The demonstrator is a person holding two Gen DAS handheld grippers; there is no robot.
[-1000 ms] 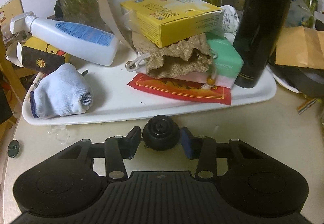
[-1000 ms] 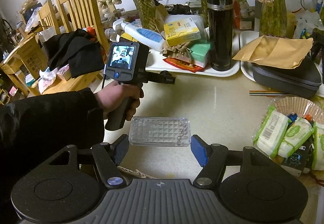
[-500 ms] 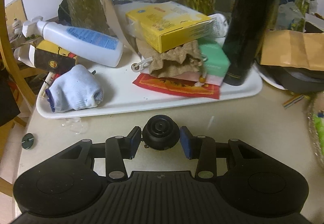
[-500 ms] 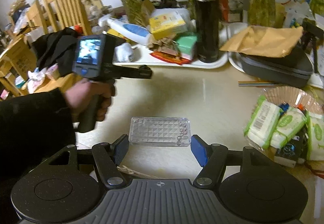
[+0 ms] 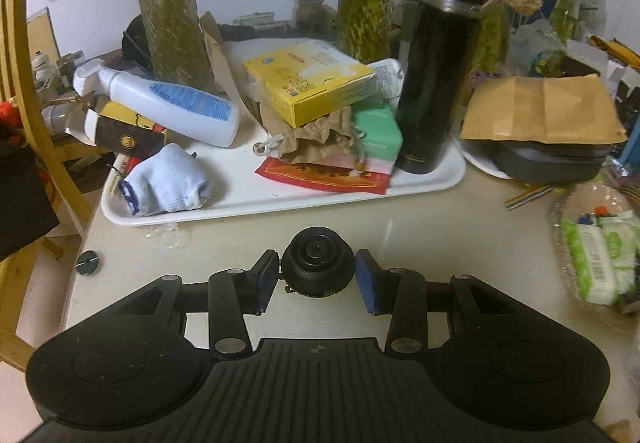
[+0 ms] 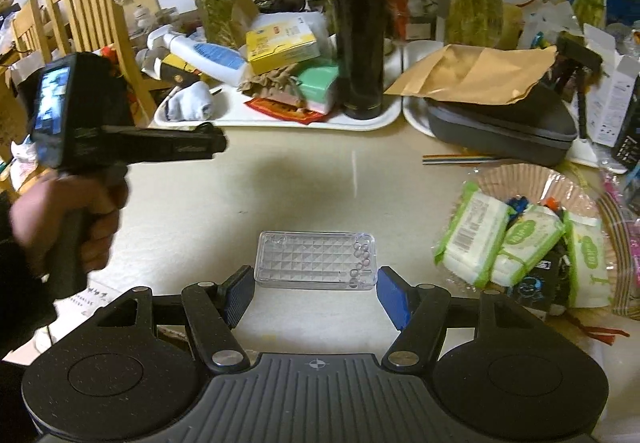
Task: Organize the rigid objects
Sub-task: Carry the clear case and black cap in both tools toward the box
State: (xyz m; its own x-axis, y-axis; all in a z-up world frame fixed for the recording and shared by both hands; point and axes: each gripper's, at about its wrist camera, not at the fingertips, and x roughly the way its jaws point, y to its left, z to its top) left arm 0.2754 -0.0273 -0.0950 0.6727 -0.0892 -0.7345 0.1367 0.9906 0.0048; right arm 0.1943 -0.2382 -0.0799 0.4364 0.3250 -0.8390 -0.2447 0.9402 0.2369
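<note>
My left gripper (image 5: 316,279) is shut on a small round black dome-shaped object (image 5: 318,269), held above the beige table short of the white tray (image 5: 280,199). In the right wrist view a hand carries that left gripper (image 6: 216,141) at the left, pointing toward the tray (image 6: 280,121). My right gripper (image 6: 316,291) is shut on a clear plastic box (image 6: 316,259) with a diamond pattern, held lengthwise between the blue pads over the table.
The tray holds a tall black flask (image 5: 440,63), a yellow box (image 5: 312,83), a white bottle (image 5: 172,107), a sock (image 5: 164,183), a burlap pouch and a red packet. A grey case under brown paper (image 6: 500,115) and a basket of wipes (image 6: 528,243) lie right. A wooden chair (image 6: 88,15) stands left.
The left gripper has pulled back from the tray and risen, still holding the black object; the tray looks smaller and farther. The right gripper kept the clear box and tilted slightly.
</note>
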